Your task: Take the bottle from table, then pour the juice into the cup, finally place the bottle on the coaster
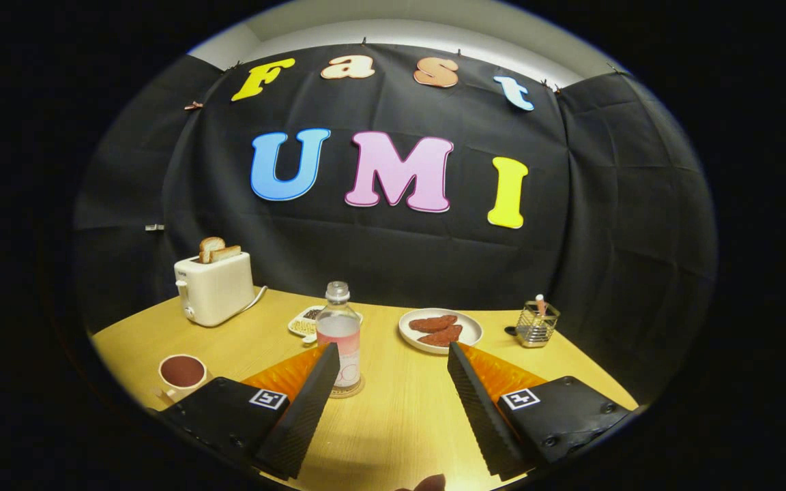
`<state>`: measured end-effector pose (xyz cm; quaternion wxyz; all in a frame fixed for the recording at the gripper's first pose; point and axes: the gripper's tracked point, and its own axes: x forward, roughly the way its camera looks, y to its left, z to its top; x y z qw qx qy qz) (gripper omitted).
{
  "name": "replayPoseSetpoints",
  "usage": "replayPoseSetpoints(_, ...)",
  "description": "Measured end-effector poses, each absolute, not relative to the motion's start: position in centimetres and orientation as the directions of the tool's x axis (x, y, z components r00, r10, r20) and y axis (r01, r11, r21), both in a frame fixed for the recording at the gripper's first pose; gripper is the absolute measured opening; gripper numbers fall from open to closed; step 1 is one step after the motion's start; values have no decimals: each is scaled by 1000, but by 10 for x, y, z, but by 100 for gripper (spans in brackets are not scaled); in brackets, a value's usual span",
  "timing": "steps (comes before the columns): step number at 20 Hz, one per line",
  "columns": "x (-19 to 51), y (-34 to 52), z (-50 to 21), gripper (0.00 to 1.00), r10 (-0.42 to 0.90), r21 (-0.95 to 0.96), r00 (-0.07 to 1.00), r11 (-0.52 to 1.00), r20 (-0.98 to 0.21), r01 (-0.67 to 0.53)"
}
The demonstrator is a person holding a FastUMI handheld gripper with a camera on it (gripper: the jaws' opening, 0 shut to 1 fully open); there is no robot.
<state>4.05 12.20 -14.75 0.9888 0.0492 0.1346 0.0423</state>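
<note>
A clear bottle (339, 334) with pink juice in its lower part stands upright on a round coaster (351, 390), just ahead of the left finger and touching neither finger. A white cup (182, 374) holding dark red liquid sits on the wooden table (393, 416) to the left of the left finger. My gripper (393, 351) is open, its fingers spread wide with bare tabletop between them.
A white toaster (214, 288) with two bread slices stands at the back left. Behind the bottle lies a small tray (304, 322). A white plate (441, 329) with reddish pieces sits beyond the right finger, and a wire holder (536, 324) stands further right.
</note>
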Motion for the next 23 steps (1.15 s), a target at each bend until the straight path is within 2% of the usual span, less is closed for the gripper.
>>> replayPoseSetpoints(9,23,79,-40,97,21,89,980,996,-196,-3)
replayPoseSetpoints(23,-13,51,11,97,-40,37,990,998,-133,45)
